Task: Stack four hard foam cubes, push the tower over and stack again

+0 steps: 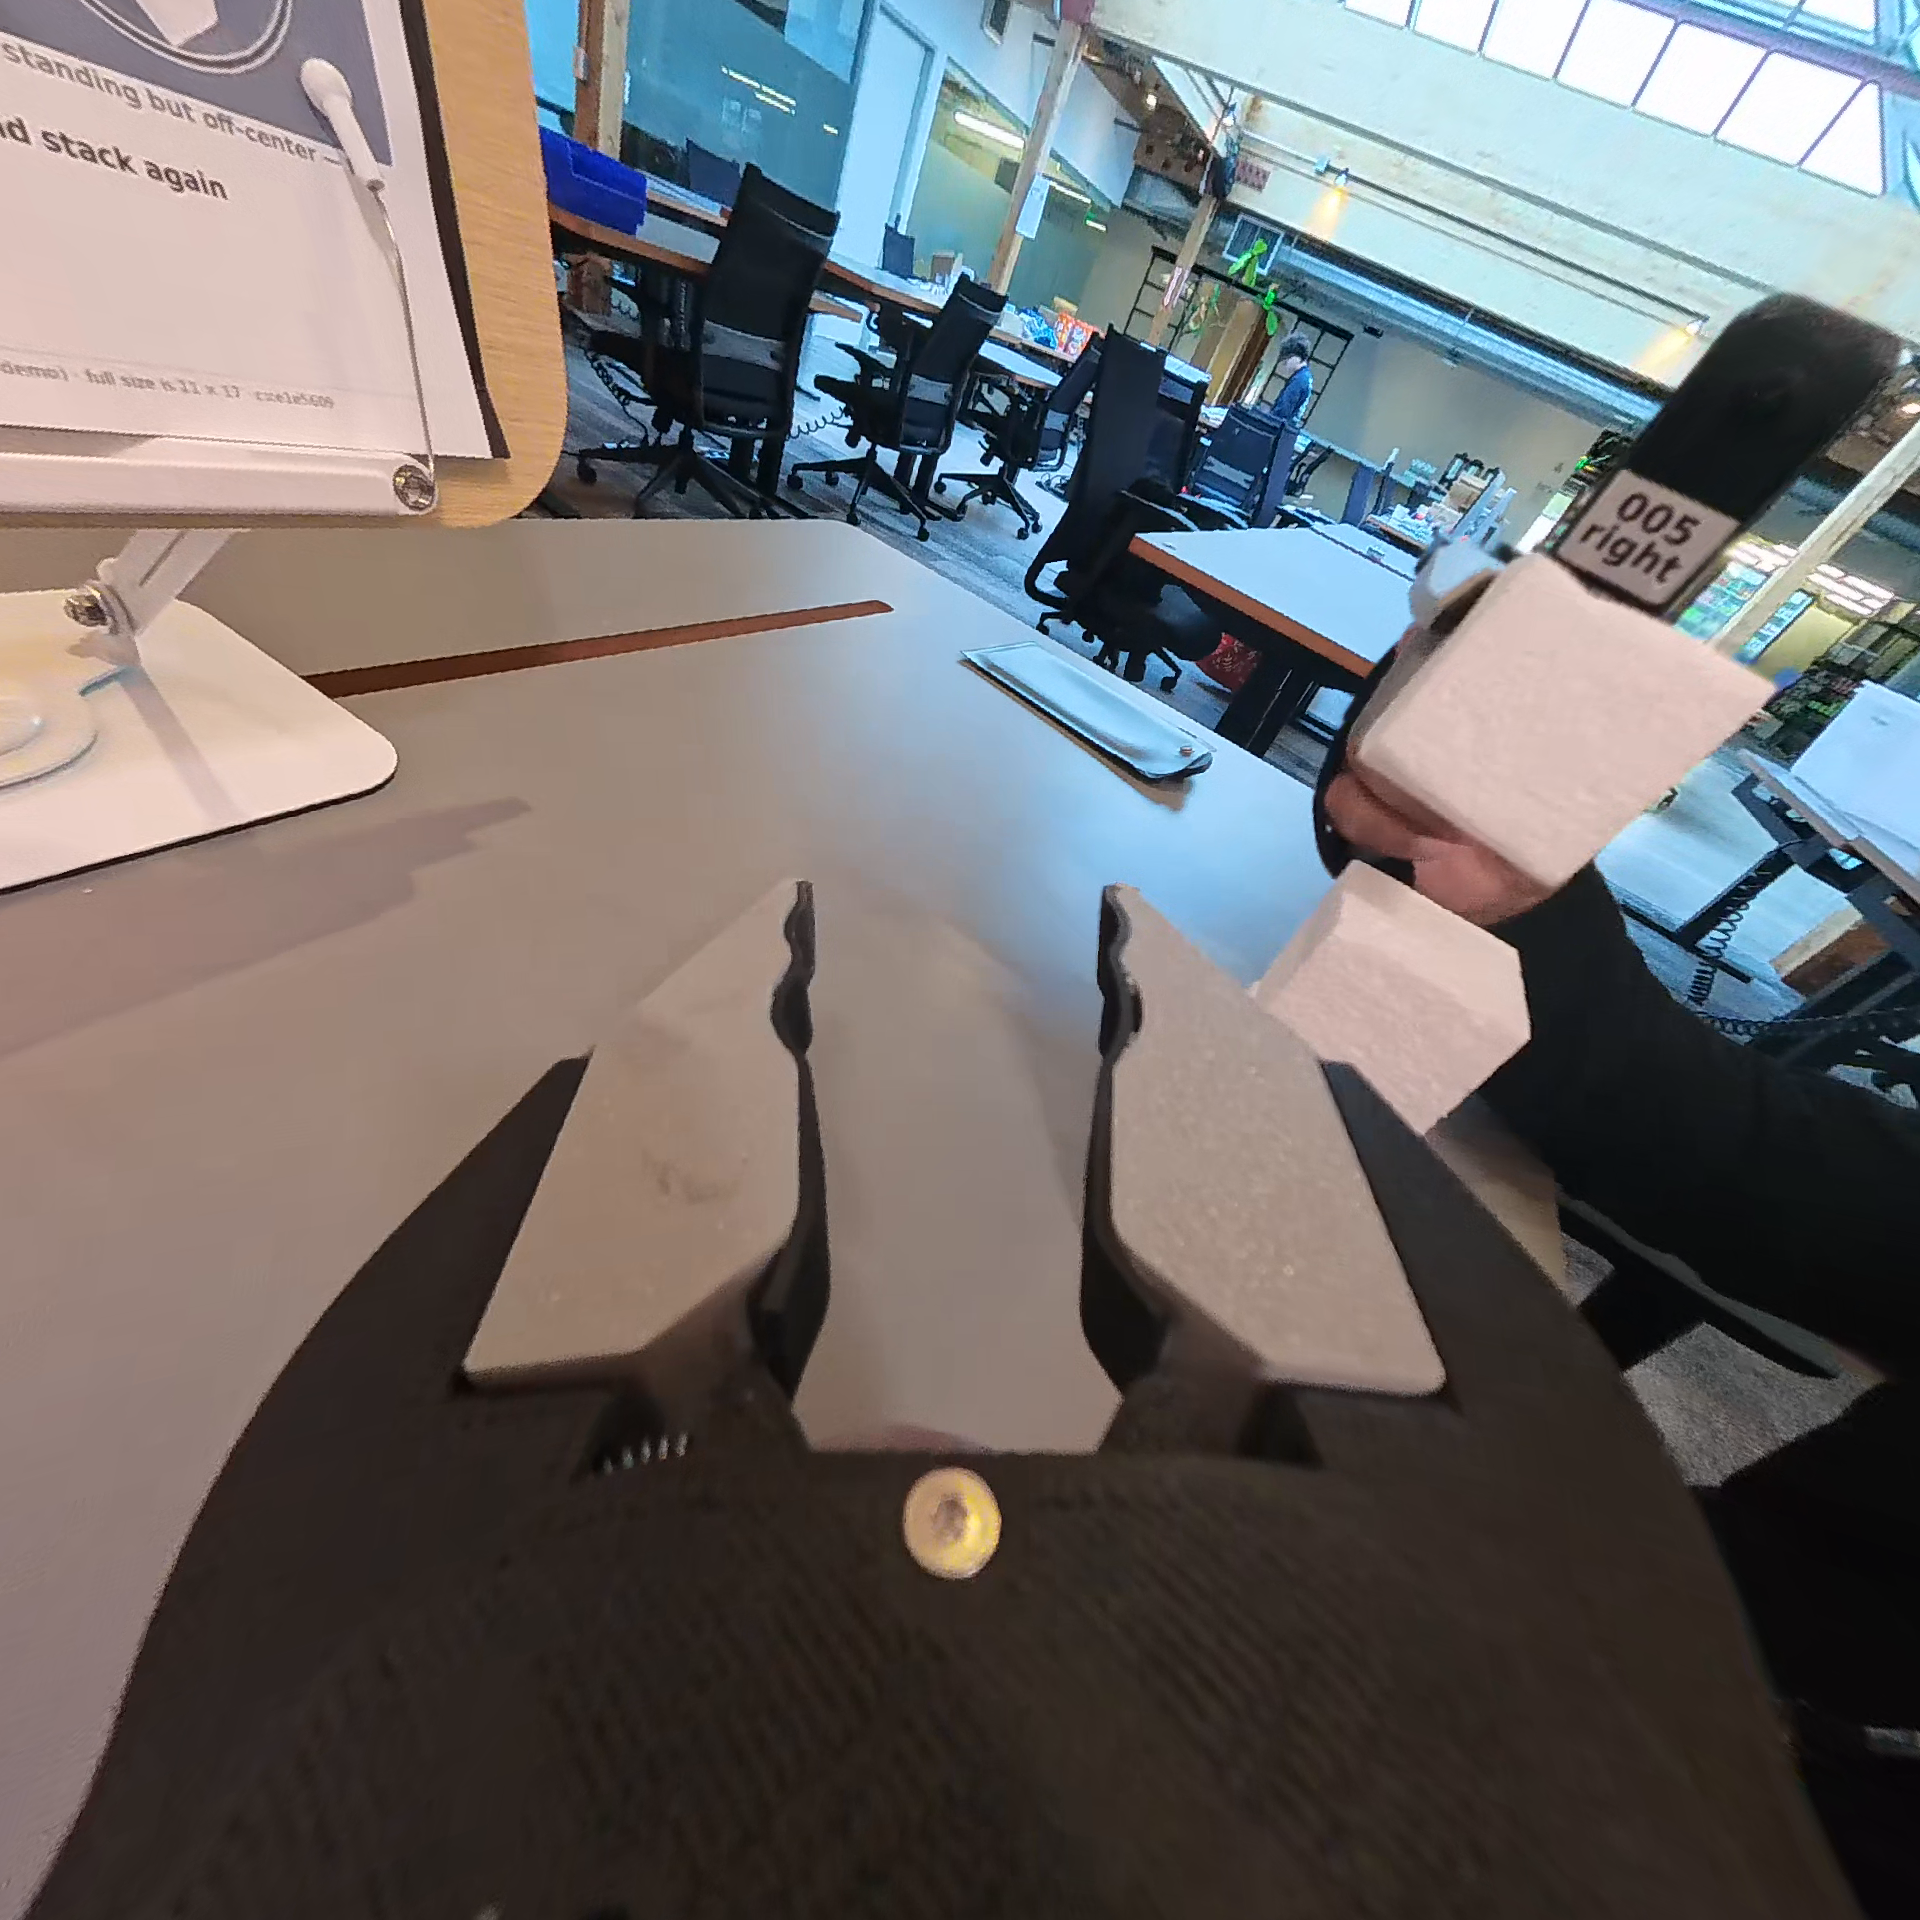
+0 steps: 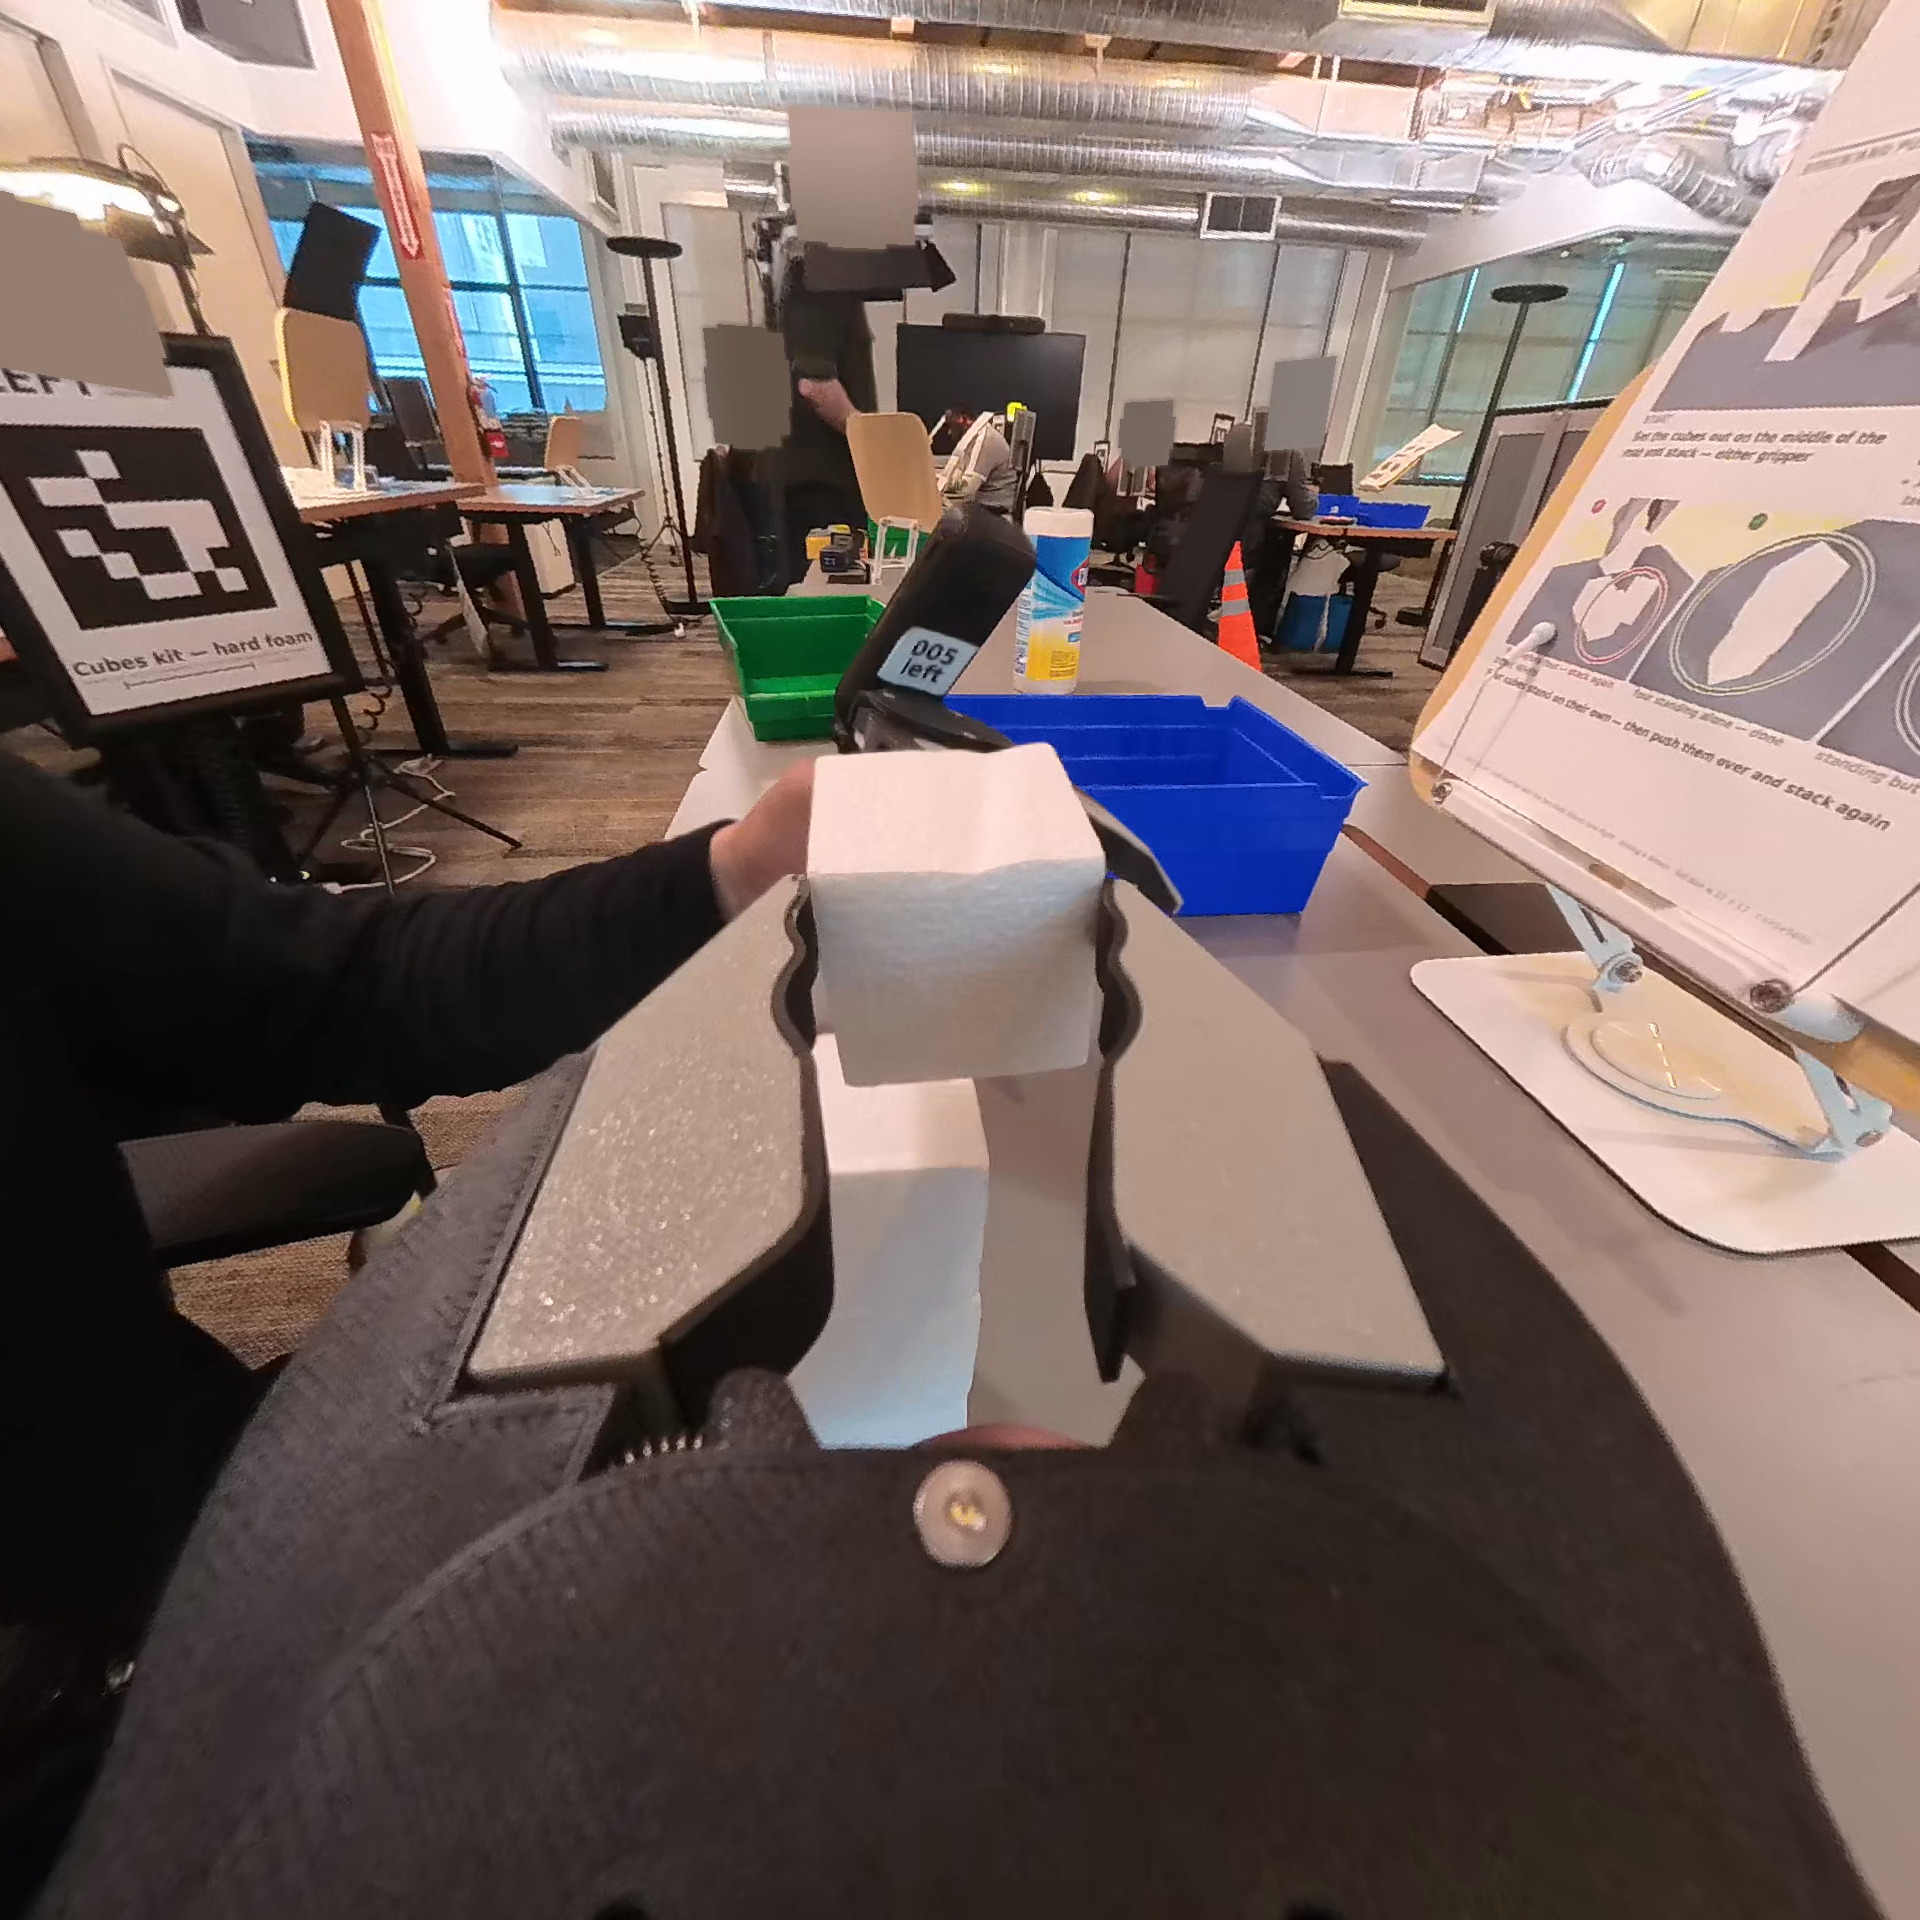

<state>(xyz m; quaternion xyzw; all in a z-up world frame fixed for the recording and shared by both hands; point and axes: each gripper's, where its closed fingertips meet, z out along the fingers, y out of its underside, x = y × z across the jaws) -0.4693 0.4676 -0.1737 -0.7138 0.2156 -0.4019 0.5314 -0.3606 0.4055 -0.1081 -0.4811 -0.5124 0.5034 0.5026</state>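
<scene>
My right gripper is shut on a white foam cube and holds it in the air above another white cube that stands on the grey table. In the left wrist view the held cube hangs at the right, just above the top of the lower cube. My left gripper is open and empty, low over the table, to the left of the cubes. It also shows in the right wrist view, behind the held cube. Other cubes are hidden.
A white stand with an instruction sheet stands at the table's far side. A blue bin, a green bin and a wipes canister sit further along. A black flat plate lies on the table.
</scene>
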